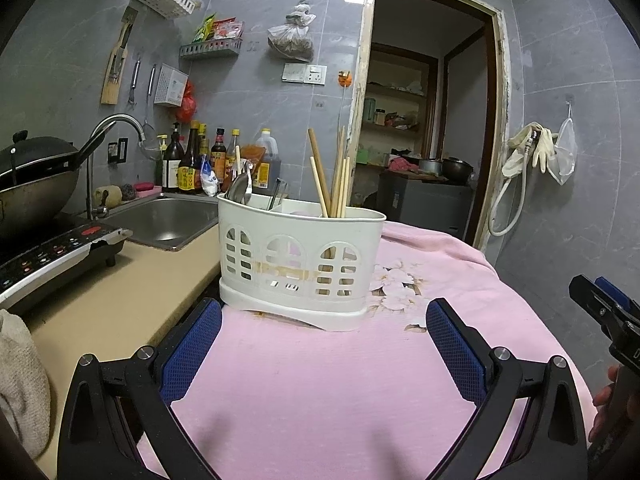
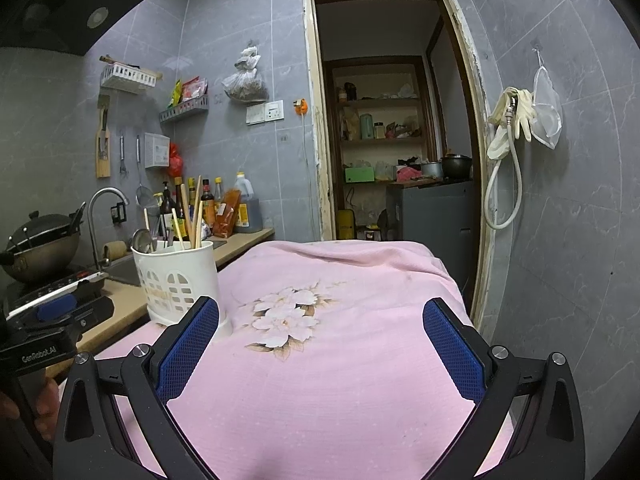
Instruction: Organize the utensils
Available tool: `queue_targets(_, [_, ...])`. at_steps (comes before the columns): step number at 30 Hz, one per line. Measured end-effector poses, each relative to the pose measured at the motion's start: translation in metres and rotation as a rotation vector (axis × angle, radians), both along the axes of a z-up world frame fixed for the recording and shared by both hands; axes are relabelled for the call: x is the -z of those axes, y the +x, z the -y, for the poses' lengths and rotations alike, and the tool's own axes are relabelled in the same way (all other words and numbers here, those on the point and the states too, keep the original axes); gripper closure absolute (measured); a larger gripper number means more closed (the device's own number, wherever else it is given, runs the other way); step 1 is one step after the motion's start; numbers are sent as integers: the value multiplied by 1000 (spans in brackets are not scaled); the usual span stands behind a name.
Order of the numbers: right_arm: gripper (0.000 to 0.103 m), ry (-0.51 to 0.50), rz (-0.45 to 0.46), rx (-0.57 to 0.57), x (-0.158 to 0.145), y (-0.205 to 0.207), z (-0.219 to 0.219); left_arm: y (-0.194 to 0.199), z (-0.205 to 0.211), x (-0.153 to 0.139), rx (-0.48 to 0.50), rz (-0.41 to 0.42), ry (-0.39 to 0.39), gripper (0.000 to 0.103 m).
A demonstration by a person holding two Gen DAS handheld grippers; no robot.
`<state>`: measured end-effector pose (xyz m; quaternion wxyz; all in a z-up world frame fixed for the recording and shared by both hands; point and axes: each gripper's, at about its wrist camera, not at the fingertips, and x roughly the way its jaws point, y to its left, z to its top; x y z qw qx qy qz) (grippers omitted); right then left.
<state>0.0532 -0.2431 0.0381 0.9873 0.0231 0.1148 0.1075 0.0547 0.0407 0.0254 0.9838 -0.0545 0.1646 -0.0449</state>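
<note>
- Left of the white plastic utensil caddy (image 1: 300,256) lie the beige worktop (image 1: 132,292) and the steel sink (image 1: 168,220).
- The caddy stands on the pink flowered cloth (image 1: 320,380), holding metal spoons (image 1: 240,190) in its left compartment and wooden chopsticks (image 1: 332,180) in its right.
- My left gripper (image 1: 324,340) hangs just before the caddy, fingers spread wide, empty.
- Right of the caddy, my right gripper (image 2: 320,344) hovers over the cloth, fingers likewise apart, holding nothing.

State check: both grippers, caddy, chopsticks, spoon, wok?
left gripper: open, empty
right gripper: open, empty
utensil caddy: upright on pink cloth
chopsticks: standing in caddy
metal spoon: standing in caddy
wok: lidded, on cooktop
</note>
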Motion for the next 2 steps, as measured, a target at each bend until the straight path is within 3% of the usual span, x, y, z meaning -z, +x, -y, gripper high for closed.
queue_targets(2, [0,-1,-2,0,1,0,-1,0,0,1,0,-4,-1,3])
